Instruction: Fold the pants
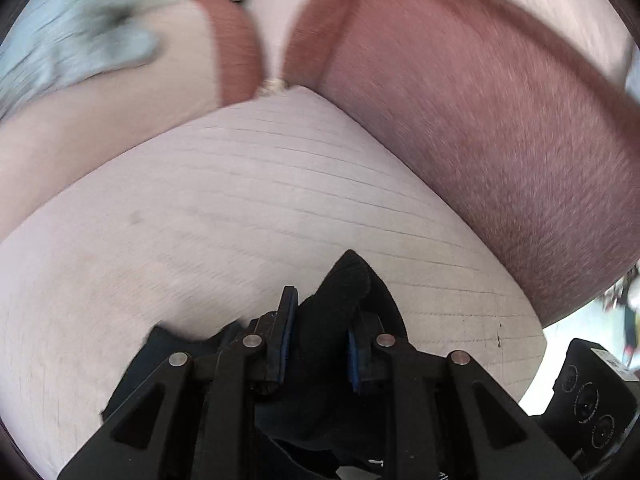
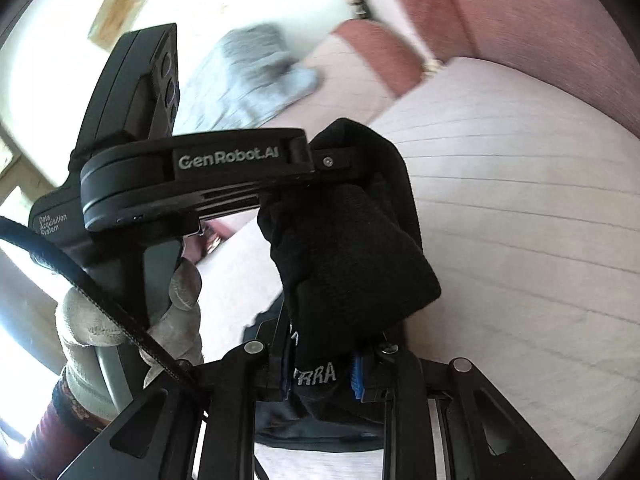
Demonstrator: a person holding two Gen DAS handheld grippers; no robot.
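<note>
The black pants [image 1: 340, 292] are bunched between the blue pads of my left gripper [image 1: 322, 344], which is shut on them above a pale pink sofa seat [image 1: 240, 200]. In the right wrist view my right gripper [image 2: 322, 368] is shut on the black pants [image 2: 348, 256], on a band with white lettering. The left gripper [image 2: 320, 160] shows there from the side, held by a gloved hand [image 2: 120, 328], clamped on the same fabric just above. The rest of the pants hangs below, out of sight.
A dusty red sofa backrest [image 1: 500, 128] rises to the right, and a second pink cushion with a red end [image 1: 236, 56] lies at left. A grey blanket [image 1: 76, 40] is crumpled on it, also in the right wrist view [image 2: 256, 72].
</note>
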